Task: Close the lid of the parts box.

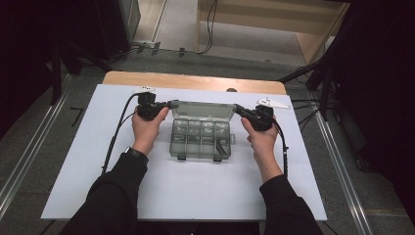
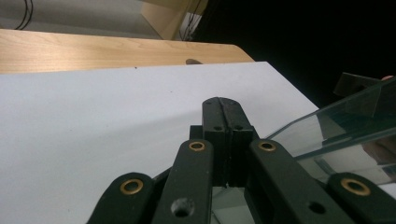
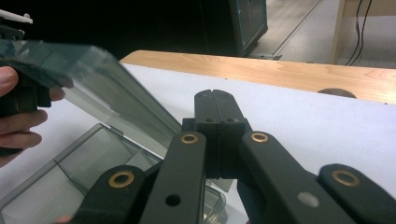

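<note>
- Plastic box (image 1: 201,133) at table (image 1: 88,161) centre, lid (image 1: 202,109) up.
- L gripper (image 1: 172,104) at box's 10 o'clock, jaws closed, empty, by lid corner.
- R gripper (image 1: 238,108) at 2 o'clock, closed, empty.
- Both forearms reach fwd, wrists angled inward.

Box (image 1: 201,131) on table (image 1: 88,161) (lid (image 1: 201,110) behind)

Even overhead light, bright white table mat (image 1: 195,196), dark murky surroundings, soft focus, close fingers slightly blurred

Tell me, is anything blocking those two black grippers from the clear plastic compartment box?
Nothing visible. The left gripper and right gripper, both shut, sit right at the raised lid of the clear plastic compartment box on the white table.
</note>
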The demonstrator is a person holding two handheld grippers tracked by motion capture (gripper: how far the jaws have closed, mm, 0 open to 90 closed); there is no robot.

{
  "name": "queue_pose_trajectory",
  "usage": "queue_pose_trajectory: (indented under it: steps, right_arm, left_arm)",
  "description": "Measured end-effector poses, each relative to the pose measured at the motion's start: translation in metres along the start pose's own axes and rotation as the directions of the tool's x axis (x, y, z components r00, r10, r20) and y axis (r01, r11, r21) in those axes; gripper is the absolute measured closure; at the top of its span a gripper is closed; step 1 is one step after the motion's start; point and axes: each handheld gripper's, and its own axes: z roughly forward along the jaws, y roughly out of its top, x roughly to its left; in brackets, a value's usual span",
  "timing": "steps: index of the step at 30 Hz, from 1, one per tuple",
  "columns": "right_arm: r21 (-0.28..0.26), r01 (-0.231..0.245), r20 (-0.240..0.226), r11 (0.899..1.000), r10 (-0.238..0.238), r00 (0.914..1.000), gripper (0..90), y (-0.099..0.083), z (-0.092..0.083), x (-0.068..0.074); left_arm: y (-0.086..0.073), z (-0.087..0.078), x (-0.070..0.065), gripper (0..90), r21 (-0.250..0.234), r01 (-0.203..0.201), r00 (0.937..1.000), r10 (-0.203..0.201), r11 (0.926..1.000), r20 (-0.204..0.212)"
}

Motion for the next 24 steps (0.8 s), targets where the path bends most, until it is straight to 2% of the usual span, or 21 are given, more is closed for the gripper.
queue_pose_trajectory:
  steps: [4, 24]
  right_arm:
    - [0.001, 0.007, 0.014, 1.0, -0.007, 0.9999, 87.5, -0.002, 0.0, 0.004]
    - [-0.011, 0.011, 0.02, 1.0, -0.011, 0.9998, 87.2, -0.01, -0.007, 0.008]
  left_arm:
    - [-0.001, -0.004, -0.002, 88.8, 0.0, -0.012, 0.9999, 0.012, 0.9999, 0.007]
    - [-0.011, -0.019, -0.008, 88.8, -0.023, -0.049, 0.9985, 0.05, 0.9985, 0.023]
